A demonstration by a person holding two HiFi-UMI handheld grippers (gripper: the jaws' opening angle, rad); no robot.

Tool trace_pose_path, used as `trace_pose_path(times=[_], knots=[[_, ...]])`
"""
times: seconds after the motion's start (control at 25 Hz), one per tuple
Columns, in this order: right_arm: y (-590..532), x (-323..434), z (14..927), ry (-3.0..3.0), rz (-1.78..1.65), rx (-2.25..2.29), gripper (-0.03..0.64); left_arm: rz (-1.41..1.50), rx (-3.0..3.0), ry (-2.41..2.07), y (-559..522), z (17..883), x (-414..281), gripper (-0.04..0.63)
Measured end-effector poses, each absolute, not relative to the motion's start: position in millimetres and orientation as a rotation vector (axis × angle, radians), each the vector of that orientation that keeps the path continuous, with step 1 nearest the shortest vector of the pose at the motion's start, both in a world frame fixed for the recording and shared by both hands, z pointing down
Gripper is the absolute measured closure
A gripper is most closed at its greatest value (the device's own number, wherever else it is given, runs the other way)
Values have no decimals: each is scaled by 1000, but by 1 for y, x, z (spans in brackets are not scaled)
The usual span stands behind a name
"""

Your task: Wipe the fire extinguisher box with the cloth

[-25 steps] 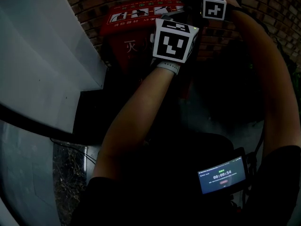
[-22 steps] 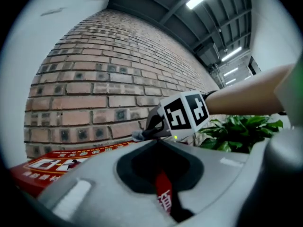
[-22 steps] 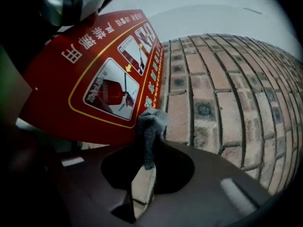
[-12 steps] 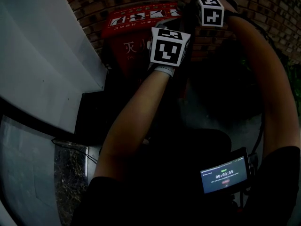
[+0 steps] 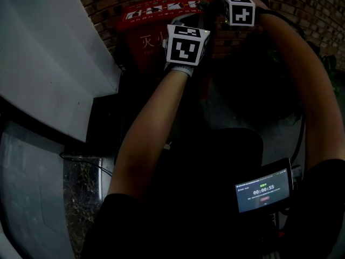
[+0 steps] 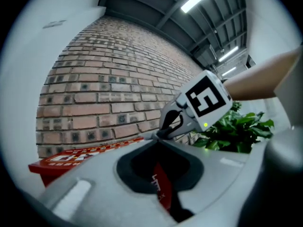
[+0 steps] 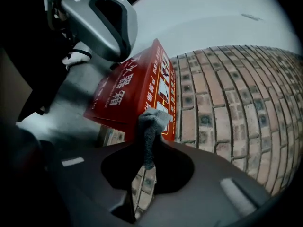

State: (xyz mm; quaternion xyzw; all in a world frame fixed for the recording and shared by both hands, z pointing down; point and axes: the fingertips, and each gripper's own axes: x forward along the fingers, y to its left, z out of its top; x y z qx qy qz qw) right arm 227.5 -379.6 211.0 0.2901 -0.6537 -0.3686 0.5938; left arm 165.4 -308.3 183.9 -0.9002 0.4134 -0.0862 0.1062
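Holding a grey cloth (image 7: 152, 122) pinched in my right tongs (image 7: 150, 135), I see it near the red fire extinguisher box (image 7: 128, 91), which stands at 12 o'clock from me against the brick wall (image 7: 227, 108). My left tongs (image 6: 156, 137) are clenched on nothing, at 8 o'clock from the right pair.

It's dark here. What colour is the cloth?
The cloth is grey; see right gripper view.
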Motion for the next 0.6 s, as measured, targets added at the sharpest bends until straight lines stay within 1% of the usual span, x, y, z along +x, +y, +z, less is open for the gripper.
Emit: trace_pose_path(times=[0.24,0.4,0.6], knots=[[-344,211,204,-1531,-892,659,572,-225,-2656,1274,-289,184,125,592],[-310,184,204,-1661,-933,689,572,-223,-2655,1227,-271,212,96,592],[-275,137,210,-1932,-960,775,572,-71,-2778,1116,-250,240,56,592]])
